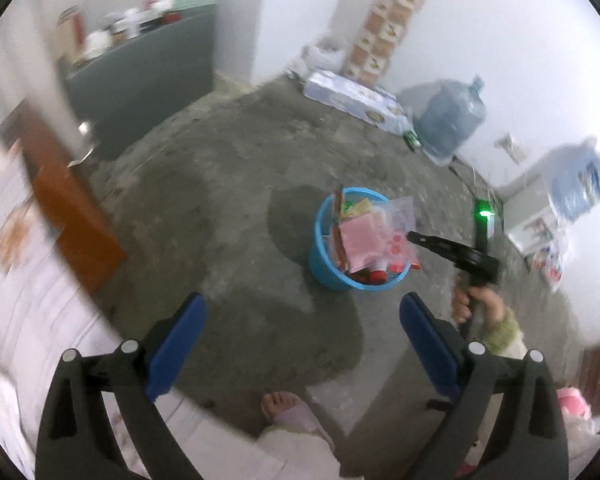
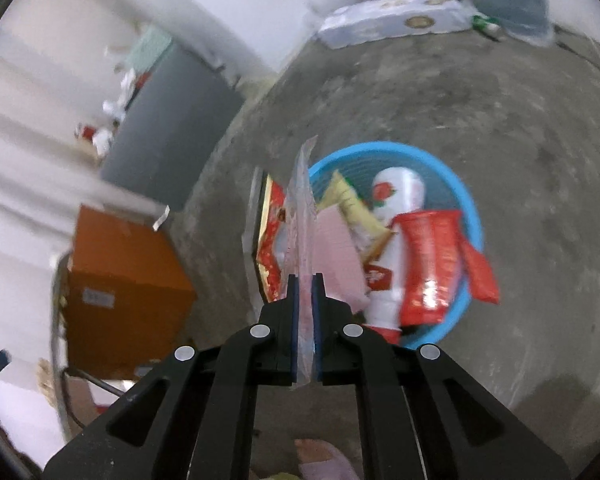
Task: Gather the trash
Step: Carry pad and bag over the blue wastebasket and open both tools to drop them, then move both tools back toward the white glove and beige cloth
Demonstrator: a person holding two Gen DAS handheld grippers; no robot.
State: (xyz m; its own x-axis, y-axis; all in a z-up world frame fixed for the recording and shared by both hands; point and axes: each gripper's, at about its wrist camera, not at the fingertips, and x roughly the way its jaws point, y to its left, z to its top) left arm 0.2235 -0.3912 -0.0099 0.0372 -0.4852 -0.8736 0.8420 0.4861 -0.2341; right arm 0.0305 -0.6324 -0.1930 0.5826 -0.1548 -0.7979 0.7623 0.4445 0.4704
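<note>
Here, right tongs point(image 2: 305, 280) narrowly around a crinkly clear wrapper point(image 2: 300, 204), left tongs point(image 1: 302, 306) wide, empty

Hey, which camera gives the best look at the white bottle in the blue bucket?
The right wrist view: the white bottle lies in plain sight inside the blue bucket, among wrappers. In the left wrist view, wrappers cover it; I cannot pick it out there.

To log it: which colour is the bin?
Blue bin; clearest in the left wrist view.

The left claw point(image 1: 302, 316) hangs wide apart and empty above the concrete floor point(image 1: 228, 208), near a blue bucket point(image 1: 324, 264) stuffed with wrappers point(image 1: 364, 236).
</note>
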